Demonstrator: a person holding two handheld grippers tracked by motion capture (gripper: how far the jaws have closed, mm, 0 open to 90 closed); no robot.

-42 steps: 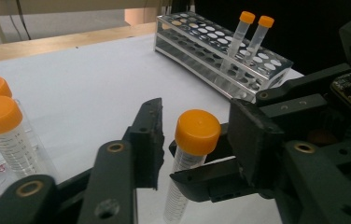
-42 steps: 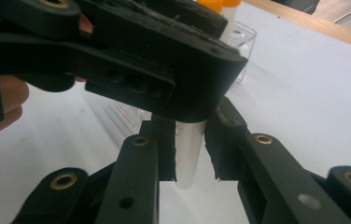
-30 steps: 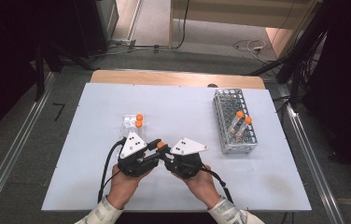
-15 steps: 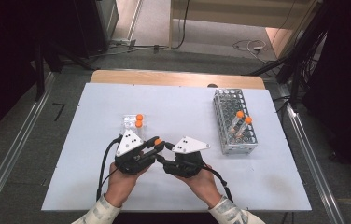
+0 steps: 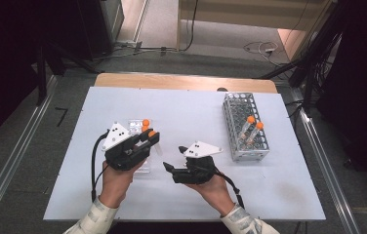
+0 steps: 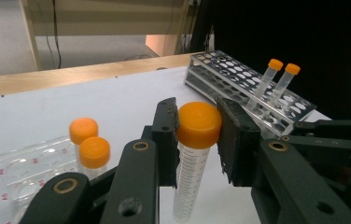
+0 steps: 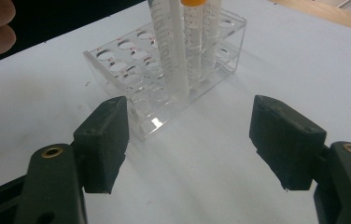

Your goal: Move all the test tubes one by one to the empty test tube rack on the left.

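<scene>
- We judge the tube [image 6: 193, 158] to be light, stiff plastic with a smooth, rather slippery wall; the orange cap [image 6: 199, 124] is wider and should give the better hold.
- It looks empty, as far as we can tell, so a fall would more likely send it rolling than break it.
- Our left gripper [image 6: 197, 140] has its jaws clamped on the cap, one pad at each side, and the tube hangs upright below them, clear of the worktop [image 5: 191, 117].
- Held so high up, the long body can swing, so we would keep the wrist steady and the tube plumb.
- In the high view the left gripper [image 5: 148, 139] holds the tube just beside the clear rack [image 5: 135, 126], where two more orange-capped tubes [image 6: 88, 144] stand.
- Our right gripper [image 7: 190, 140] has just been opening its jaws; they stand wide with nothing between them, facing the clear rack [image 7: 164, 93] and apart from it.
- The metal rack [image 5: 245, 126] sits well apart at the right with two capped tubes leaning in it.
</scene>
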